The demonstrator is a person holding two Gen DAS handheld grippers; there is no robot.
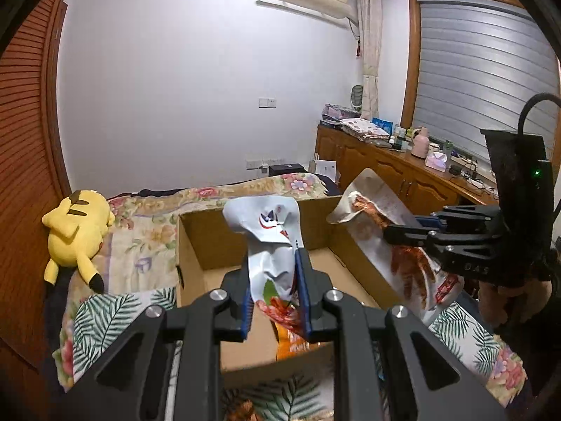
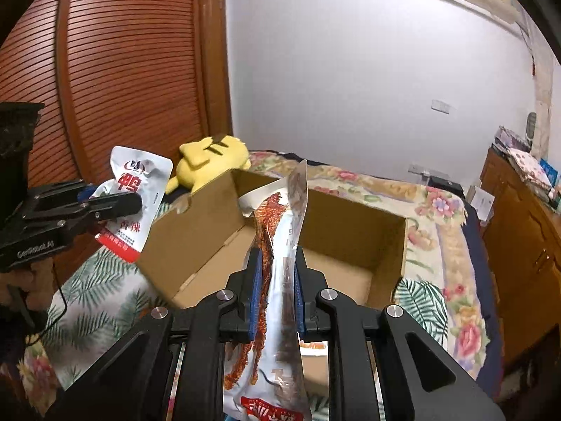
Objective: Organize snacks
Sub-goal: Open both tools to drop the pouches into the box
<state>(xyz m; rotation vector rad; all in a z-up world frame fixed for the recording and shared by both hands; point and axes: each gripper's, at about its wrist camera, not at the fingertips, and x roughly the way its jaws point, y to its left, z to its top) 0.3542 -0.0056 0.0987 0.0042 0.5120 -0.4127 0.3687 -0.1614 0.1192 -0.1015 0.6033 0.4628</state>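
Left tool (image 1: 273, 277) clamps white snack pouch (image 1: 270, 245); right tool (image 2: 275, 280) clamps long packet (image 2: 280, 231) above cardboard box (image 2: 350, 231). Risk: slick film slipping, missing box.

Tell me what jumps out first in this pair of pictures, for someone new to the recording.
Two snack packets held up over an open cardboard box on the flowered bed: the left gripper pinches a crumpled white packet, the right gripper a long silver packet with red print. Next comes the yellow plush toy lying on the bed beyond the box, near the slatted wooden door.
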